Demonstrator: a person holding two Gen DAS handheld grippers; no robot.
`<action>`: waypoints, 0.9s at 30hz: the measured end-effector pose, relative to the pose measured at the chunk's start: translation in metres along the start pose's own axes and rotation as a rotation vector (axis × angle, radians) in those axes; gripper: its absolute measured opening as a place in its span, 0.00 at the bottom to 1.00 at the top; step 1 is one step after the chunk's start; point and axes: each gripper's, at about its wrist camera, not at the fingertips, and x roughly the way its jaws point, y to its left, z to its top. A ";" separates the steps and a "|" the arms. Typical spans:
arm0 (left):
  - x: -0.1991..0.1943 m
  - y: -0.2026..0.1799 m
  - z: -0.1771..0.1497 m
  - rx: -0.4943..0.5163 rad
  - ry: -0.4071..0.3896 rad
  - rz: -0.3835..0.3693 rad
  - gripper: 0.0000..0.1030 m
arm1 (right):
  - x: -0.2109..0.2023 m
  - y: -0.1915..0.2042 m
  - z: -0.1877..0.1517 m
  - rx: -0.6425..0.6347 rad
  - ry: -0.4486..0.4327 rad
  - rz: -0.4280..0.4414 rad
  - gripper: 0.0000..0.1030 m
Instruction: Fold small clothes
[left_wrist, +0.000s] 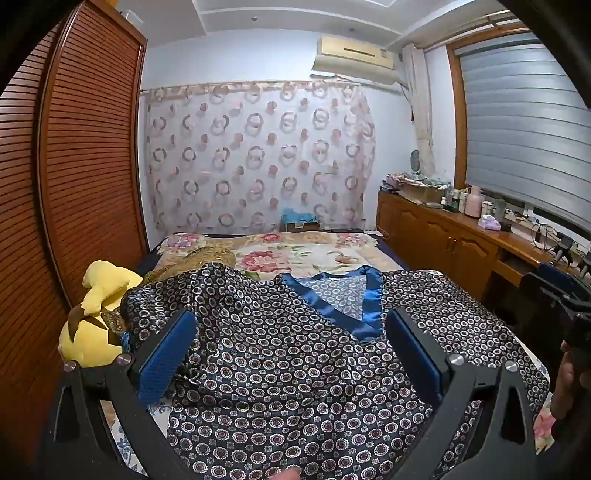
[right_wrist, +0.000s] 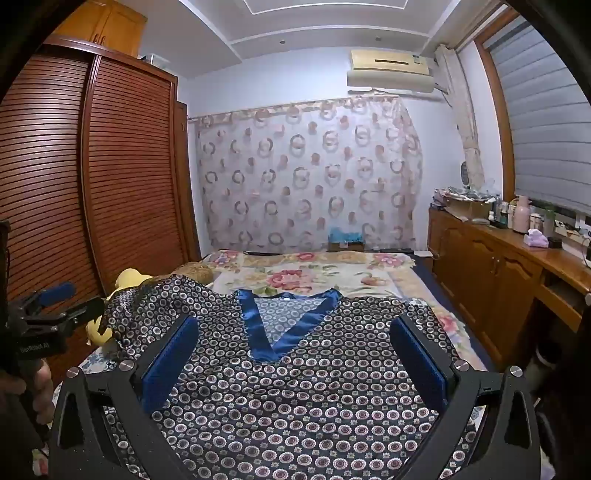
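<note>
Left gripper (left_wrist: 291, 354): fingers spread wide, holding nothing, poised above the patterned top (left_wrist: 295, 387), whose cloth fills the gap between the blue pads (left_wrist: 166, 358). Right gripper (right_wrist: 293, 354): likewise spread and empty, over the same garment, blue V-neck trim (right_wrist: 288, 325) just ahead of its fingertips. The top lies front-up on the floral bedspread (right_wrist: 314, 273). Yellow plush toy (left_wrist: 96, 314) beside its left sleeve; wooden wardrobe (left_wrist: 85, 147) beyond.

Left gripper (left_wrist: 291, 354) and right gripper (right_wrist: 293, 354), jaws wide (both level).
</note>
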 end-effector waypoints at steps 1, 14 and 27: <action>0.001 0.001 0.000 -0.001 0.001 -0.008 1.00 | 0.000 0.000 0.000 -0.001 0.000 -0.001 1.00; -0.008 -0.013 0.002 0.044 -0.015 0.012 1.00 | -0.001 0.006 -0.001 0.004 -0.003 0.000 1.00; -0.010 -0.015 0.002 0.046 -0.022 0.014 1.00 | 0.001 0.002 0.000 0.002 -0.002 0.007 1.00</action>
